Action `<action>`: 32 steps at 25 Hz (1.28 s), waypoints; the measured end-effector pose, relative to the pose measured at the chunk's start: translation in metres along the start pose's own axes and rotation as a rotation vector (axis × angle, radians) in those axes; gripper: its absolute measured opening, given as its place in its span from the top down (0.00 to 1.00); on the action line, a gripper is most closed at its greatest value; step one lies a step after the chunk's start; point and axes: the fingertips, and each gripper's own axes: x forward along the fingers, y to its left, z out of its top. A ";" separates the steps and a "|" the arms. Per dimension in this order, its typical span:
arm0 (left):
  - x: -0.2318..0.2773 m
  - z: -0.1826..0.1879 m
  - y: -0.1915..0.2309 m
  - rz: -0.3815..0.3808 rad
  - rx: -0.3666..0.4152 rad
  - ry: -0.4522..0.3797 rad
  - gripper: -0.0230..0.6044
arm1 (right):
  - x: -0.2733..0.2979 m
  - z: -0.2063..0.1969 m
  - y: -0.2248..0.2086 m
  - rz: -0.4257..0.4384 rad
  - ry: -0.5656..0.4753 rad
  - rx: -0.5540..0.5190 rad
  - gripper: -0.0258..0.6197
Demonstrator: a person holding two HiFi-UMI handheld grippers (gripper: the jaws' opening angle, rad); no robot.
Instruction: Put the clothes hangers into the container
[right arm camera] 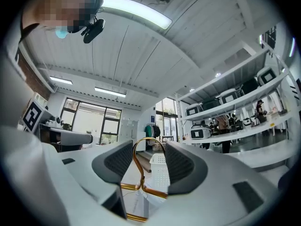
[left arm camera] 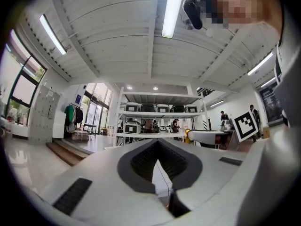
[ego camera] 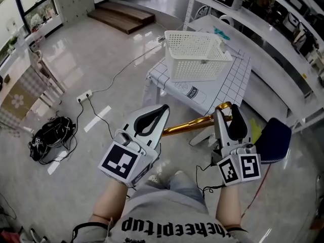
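A gold metal clothes hanger [ego camera: 192,124] hangs level in the air between my two grippers, low in front of the table. My right gripper [ego camera: 228,110] is shut on it at the hook end. In the right gripper view the hook [right arm camera: 141,164] stands between the pads, with the white mesh container [right arm camera: 160,173] behind it. My left gripper [ego camera: 164,108] has its tips together at the hanger's other end, and a gold sliver [left arm camera: 168,203] shows at the root of its jaws. The white mesh container [ego camera: 195,54] stands on the gridded white table [ego camera: 233,85] ahead.
A black bag [ego camera: 50,133] lies on the floor at the left, with a power strip and cable [ego camera: 83,96] running toward the table. A dark blue item [ego camera: 276,138] sits at the right. White shelving [ego camera: 263,14] lines the far right, and wooden steps [ego camera: 121,15] lie behind.
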 end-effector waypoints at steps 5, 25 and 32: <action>0.004 -0.002 0.001 -0.010 -0.006 0.002 0.94 | 0.000 0.005 -0.014 -0.038 -0.008 -0.009 0.59; 0.116 -0.006 0.031 0.109 0.010 0.010 0.94 | 0.097 0.003 -0.123 0.030 -0.039 0.013 0.59; 0.165 -0.010 0.040 0.158 0.009 0.007 0.94 | 0.139 0.008 -0.174 0.056 -0.053 0.004 0.60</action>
